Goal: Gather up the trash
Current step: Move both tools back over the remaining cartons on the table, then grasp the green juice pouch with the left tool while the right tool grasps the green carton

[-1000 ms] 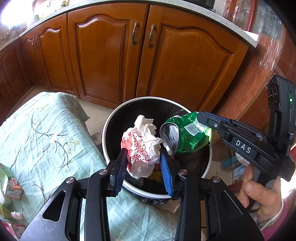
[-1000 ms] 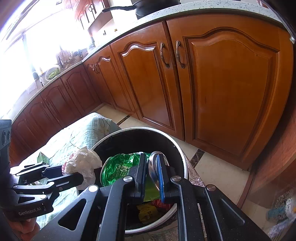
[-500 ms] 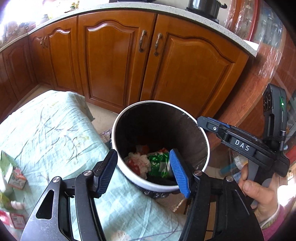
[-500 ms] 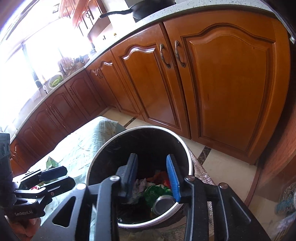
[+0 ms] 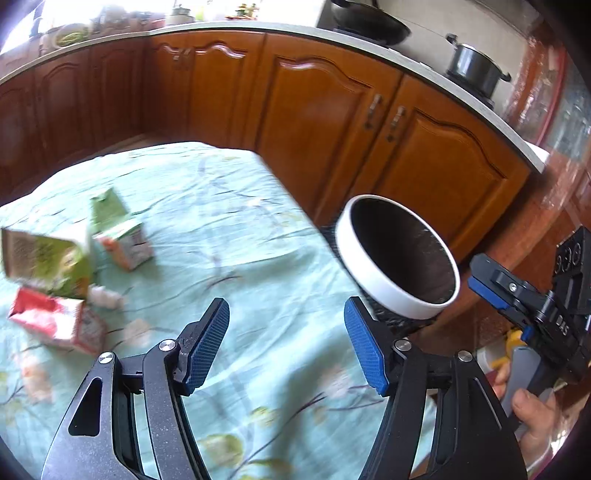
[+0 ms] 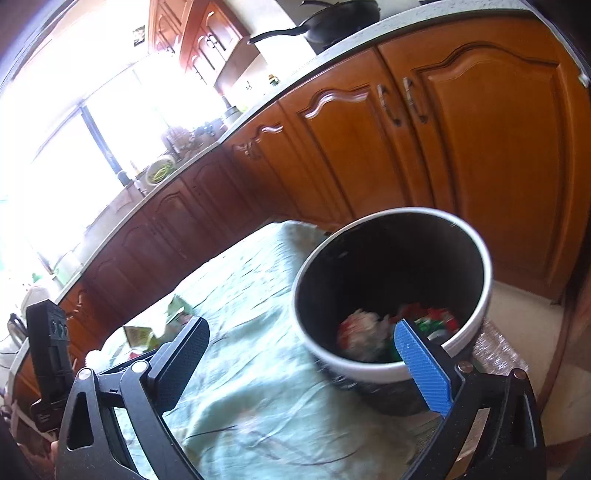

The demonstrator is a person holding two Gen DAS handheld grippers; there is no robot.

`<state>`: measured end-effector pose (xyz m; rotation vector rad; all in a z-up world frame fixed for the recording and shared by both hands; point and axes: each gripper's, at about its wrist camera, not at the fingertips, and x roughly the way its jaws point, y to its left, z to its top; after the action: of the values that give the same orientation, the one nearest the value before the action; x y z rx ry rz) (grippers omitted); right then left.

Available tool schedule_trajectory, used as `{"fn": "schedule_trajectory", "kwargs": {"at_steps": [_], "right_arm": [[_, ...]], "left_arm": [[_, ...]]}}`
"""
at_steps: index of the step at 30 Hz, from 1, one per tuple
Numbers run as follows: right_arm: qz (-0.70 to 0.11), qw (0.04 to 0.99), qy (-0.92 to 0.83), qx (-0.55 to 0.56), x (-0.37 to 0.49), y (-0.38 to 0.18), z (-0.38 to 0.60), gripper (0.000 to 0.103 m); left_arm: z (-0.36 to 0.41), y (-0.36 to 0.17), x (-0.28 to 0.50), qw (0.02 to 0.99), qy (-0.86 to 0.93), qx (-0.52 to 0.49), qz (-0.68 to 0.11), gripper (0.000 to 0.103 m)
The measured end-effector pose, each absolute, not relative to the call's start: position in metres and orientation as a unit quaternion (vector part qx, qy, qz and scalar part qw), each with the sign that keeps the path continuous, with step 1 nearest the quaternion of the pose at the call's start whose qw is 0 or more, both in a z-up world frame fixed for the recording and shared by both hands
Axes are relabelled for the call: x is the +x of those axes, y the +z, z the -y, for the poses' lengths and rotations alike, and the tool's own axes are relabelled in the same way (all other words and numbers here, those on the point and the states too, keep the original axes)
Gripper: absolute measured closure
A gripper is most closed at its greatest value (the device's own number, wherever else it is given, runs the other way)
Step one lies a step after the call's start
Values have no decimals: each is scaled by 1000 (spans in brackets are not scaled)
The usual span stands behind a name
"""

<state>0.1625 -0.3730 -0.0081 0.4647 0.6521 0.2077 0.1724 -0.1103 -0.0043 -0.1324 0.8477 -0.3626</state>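
Observation:
A round bin with a white rim (image 5: 373, 275) (image 6: 484, 295) stands beside the table's right end. In the right wrist view it holds a crumpled white-and-red wrapper (image 6: 360, 330) and green trash (image 6: 434, 321). My left gripper (image 5: 286, 345) is open and empty over the table, left of the bin. My right gripper (image 6: 304, 365) is open and empty above the table edge, near the bin; it also shows in the left wrist view (image 5: 517, 306). Green cartons (image 5: 118, 229) (image 5: 44, 262) and a red-and-white carton (image 5: 55, 321) lie on the table at the left.
A pale green floral cloth (image 5: 240, 229) covers the table. Wooden cabinets (image 5: 332, 122) run behind the table and bin under a counter with a pan (image 5: 369, 22) and a pot (image 5: 474, 68). A small white scrap (image 5: 105, 297) lies by the cartons.
Both grippers let go of their trash, the wrapper and the green bag with the can, which now lie in the bin. Both have opened and swung left, toward the table.

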Motion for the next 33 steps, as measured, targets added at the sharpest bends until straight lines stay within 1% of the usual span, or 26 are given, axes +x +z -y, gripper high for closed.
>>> {"fn": "schedule_trajectory", "kwargs": {"at_steps": [10,25,33], "right_arm": [[-352,894,170,216,161,-22,304,2],[-385,876,218,195,171,-37,242,2],[-396,867,243,179,201,-35,218,2]], "left_arm": [[27,-20,149,897,-110,-105,-415,36],[-53,-30,141,898,-43,-141,-416,35],[-74,-23,163,904,-45,-98,-413,33]]}}
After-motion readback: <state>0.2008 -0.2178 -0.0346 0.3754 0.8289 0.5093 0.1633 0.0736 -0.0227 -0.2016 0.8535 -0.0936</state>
